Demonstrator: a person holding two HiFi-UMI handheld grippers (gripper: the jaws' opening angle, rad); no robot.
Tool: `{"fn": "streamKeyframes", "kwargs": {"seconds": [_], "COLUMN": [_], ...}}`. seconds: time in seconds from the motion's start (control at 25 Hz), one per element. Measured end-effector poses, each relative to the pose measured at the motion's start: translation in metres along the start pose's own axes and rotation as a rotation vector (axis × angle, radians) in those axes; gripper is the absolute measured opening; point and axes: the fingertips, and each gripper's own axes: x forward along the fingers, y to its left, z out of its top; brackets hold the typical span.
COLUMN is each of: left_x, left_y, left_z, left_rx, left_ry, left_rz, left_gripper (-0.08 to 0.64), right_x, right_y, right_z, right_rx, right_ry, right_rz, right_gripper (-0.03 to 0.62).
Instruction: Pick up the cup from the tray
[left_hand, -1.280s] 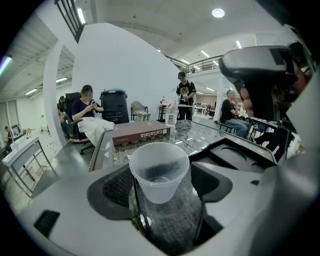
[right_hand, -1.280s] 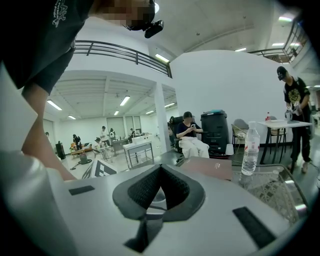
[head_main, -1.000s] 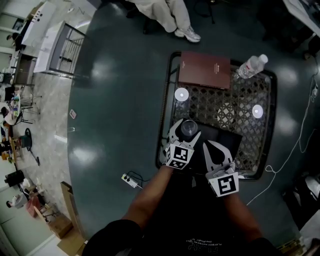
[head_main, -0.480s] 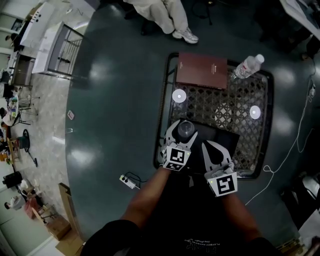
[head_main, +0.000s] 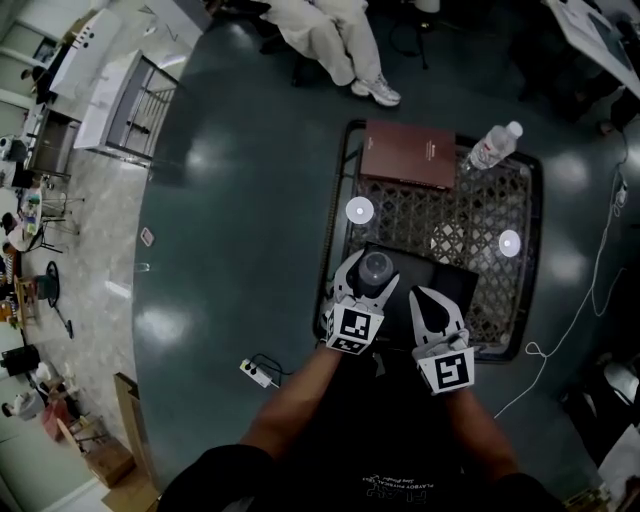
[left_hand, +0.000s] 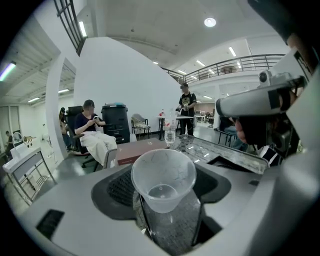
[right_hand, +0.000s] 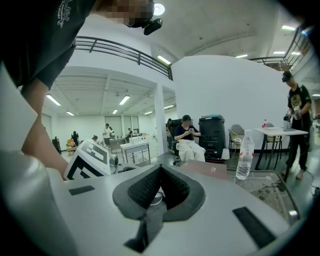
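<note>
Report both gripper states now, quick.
Left gripper: jaws have just been closing, now gripping the cup.
Right gripper: closed, empty.

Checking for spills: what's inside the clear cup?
Nothing: the cup looks empty, bare bottom showing. Left tool, its jaws just closing on it, covers whatever is underneath.

Two grippers: the left gripper (head_main: 372, 272) and the right gripper (head_main: 428, 297). One clear cup (head_main: 377, 264) sits between the left gripper's jaws, which have just been closing on it. One dark tray (head_main: 450, 275) lies under both grippers. One brown book (head_main: 408, 155) lies well beyond them. One water bottle (head_main: 490, 148) lies beyond and to the right of the right gripper. There are two bright round spots (head_main: 360, 210), one ahead of each gripper; whether they are lids or glints I cannot tell. One bench (head_main: 480, 200). One power strip (head_main: 256, 367) lies on the floor (head_main: 230, 230), left of the left gripper.
</note>
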Motion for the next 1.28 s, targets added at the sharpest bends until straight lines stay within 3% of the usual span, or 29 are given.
{"fn": "streamKeyframes", "kwargs": {"seconds": [0.68,1.28], "left_x": [-0.088,-0.126], "left_y": [-0.017,-0.052], "left_z": [0.072,0.121], "left_rx": [0.018,0.047], "left_ry": [-0.153,-0.201], "left_rz": [-0.057,-0.007], "left_gripper": [0.328,0.327], "right_x": [-0.045,-0.077], "right_y": [0.016,0.013], "right_z": [0.036,0.085], "right_rx": [-0.086,-0.151], "right_ry": [-0.093,-0.185], "right_rz": [-0.142,-0.096], "right_gripper": [0.008,0.008]}}
